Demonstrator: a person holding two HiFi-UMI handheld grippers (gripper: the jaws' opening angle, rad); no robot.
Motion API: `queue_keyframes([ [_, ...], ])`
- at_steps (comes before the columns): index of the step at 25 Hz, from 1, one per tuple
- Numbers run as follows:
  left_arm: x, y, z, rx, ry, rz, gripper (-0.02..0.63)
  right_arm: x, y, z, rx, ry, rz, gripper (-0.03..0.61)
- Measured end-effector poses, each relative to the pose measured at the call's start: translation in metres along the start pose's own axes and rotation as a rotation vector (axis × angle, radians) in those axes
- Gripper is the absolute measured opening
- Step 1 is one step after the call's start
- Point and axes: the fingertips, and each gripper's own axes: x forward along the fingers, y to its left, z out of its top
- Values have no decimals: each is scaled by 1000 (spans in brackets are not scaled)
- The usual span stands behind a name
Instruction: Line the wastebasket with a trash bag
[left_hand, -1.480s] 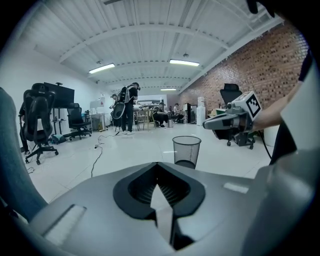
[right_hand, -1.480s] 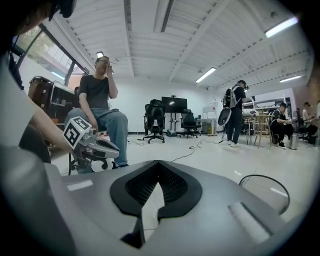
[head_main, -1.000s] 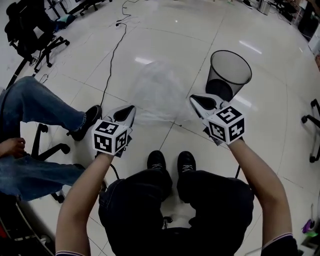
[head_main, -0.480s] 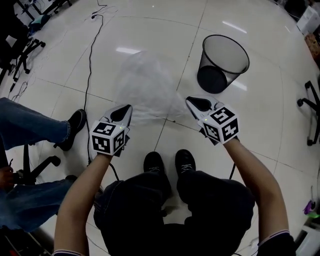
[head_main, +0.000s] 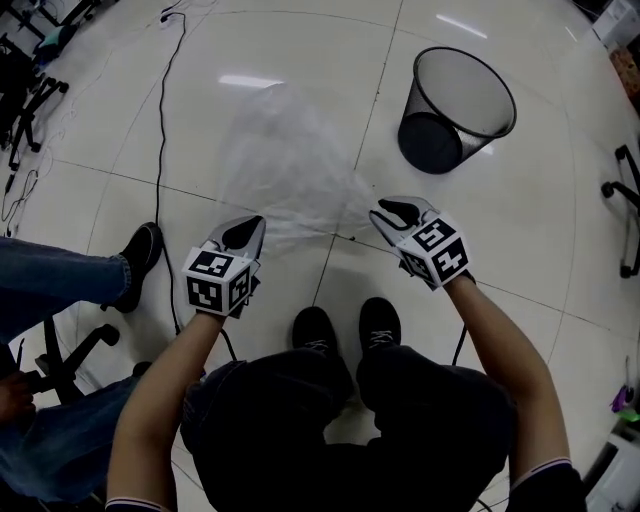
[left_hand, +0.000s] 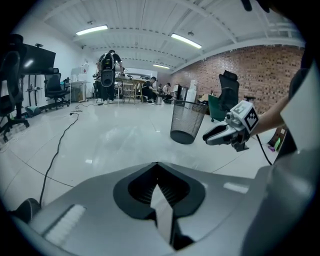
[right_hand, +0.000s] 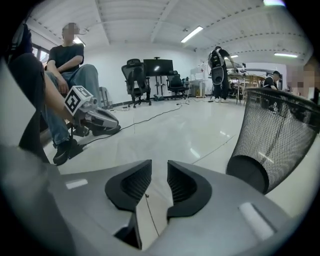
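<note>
A clear trash bag billows over the floor ahead of both grippers. My left gripper is shut on the bag's near edge, and its jaws meet in the left gripper view. My right gripper is at the bag's other corner and its jaws are opening. A gap shows between its pads, with only floor visible through it. The black mesh wastebasket stands upright beyond the right gripper, apart from the bag. It also shows in both gripper views.
A black cable runs across the tiles at the left. A seated person's leg and shoe are beside my left gripper. Office chairs stand at the far left, and another chair base is at the right edge.
Both grippers have come down toward the floor with the bag spread between them. The right gripper's jaws have parted. The bag has puffed out larger.
</note>
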Motion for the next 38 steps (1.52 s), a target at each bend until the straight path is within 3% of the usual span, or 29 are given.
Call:
queue_keyframes([
  [12, 34, 18, -49, -55, 94, -3, 12, 48, -19, -68, 51, 190, -15, 193],
  [16, 33, 20, -60, -73, 123, 5, 12, 61, -19, -82, 49, 258, -6, 199],
  [18, 28, 24, -66, -76, 141, 18, 12, 65, -19, -85, 44, 271, -7, 151],
  [21, 19, 34, -78, -79, 164, 45, 12, 64, -21, -82, 25, 265, -20, 6],
  [25, 6, 52, -98, -75, 199, 90, 12, 57, -31, -74, 37, 227, -39, 3],
  [29, -10, 79, -115, -56, 232, 187, 17, 55, -34, -56, 64, 177, -45, 2],
  [35, -9, 88, -141, -35, 320, 207, 202, 44, -44, -37, 65, 157, -58, 2],
  [38, 0, 93, -151, -14, 327, 212, 251, 41, -47, -29, 54, 153, -66, 3],
])
